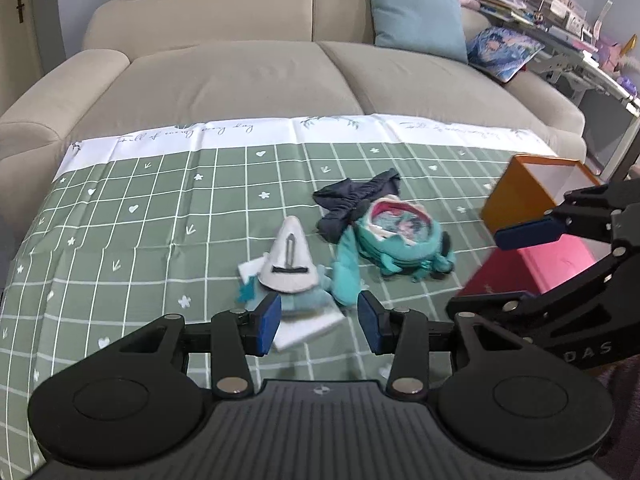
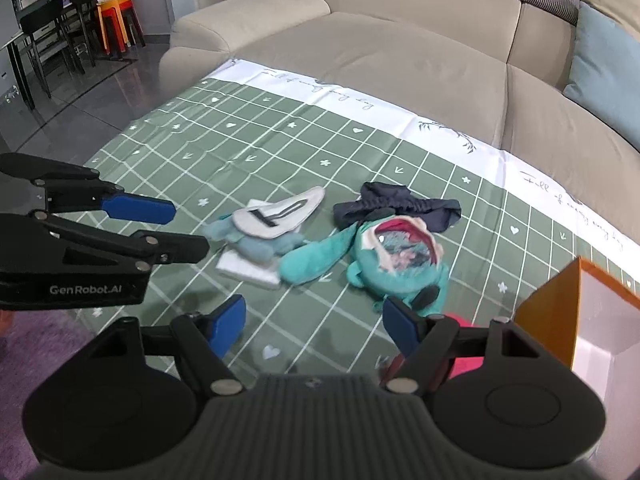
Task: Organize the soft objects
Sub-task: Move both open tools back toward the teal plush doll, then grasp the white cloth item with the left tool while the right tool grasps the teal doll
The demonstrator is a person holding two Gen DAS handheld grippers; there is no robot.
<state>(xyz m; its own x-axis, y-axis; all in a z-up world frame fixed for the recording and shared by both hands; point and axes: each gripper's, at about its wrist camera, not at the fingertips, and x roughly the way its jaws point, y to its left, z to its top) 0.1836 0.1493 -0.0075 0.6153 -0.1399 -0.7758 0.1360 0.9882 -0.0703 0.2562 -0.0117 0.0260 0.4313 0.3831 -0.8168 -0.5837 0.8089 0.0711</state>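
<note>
While both grippers, left (image 1: 318,322) and right (image 2: 314,326), hover apart and empty, nothing's picked; next, grab the plush (image 1: 394,242) for the box (image 1: 532,196).

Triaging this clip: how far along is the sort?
Done: nothing visibly; no soft item shows in the orange box. In hand: nothing; left gripper and right gripper are open. Left: teal plush, dark cloth and white cone toy lie on the checked cloth.

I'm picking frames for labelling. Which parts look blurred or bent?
Left wrist view: the pink box and orange box smear at their edges, and the sofa bows with the fisheye. Right wrist view: the teal toy is slightly soft; corners go dark.
</note>
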